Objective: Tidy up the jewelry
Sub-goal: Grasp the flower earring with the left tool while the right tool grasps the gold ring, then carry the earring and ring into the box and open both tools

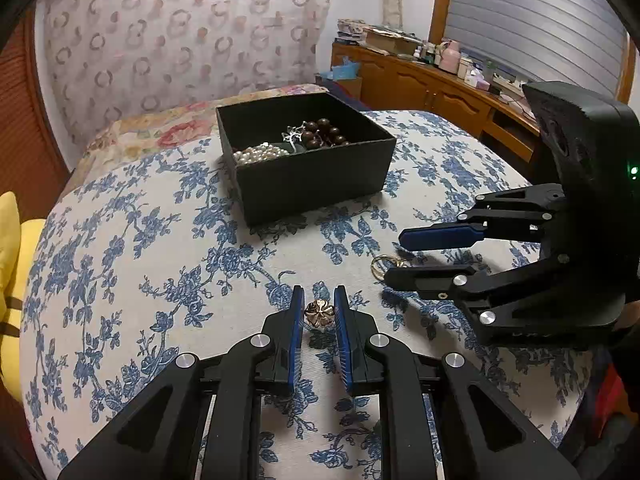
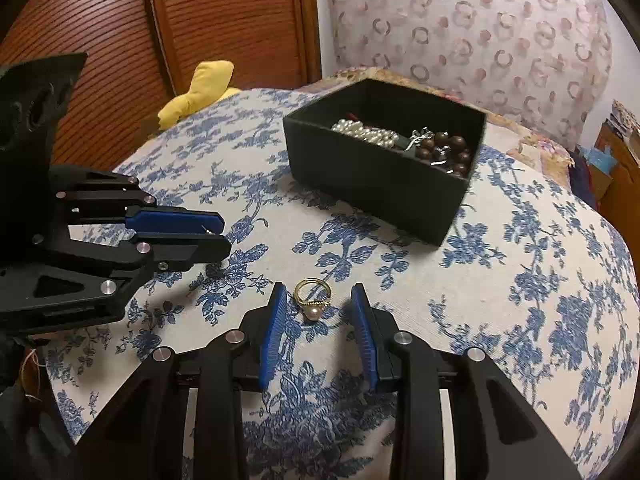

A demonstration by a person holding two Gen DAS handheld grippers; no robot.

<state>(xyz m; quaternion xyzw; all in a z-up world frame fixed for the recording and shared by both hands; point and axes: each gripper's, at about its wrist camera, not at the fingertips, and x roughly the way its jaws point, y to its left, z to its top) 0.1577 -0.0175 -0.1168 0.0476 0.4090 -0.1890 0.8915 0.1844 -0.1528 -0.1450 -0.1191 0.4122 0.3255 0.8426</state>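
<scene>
A black open box on the blue-flowered cloth holds a white pearl string, dark wooden beads and a silver piece; it also shows in the right wrist view. My left gripper is nearly closed around a gold flower brooch lying on the cloth; the pads stand just beside it. My right gripper is open around a gold ring with a pearl on the cloth. The ring and right gripper show in the left wrist view; the left gripper shows in the right wrist view.
The blue-flowered cloth covers a rounded surface. A yellow cushion lies at its far left edge. A wooden louvered door stands behind. A cluttered wooden cabinet is at the right.
</scene>
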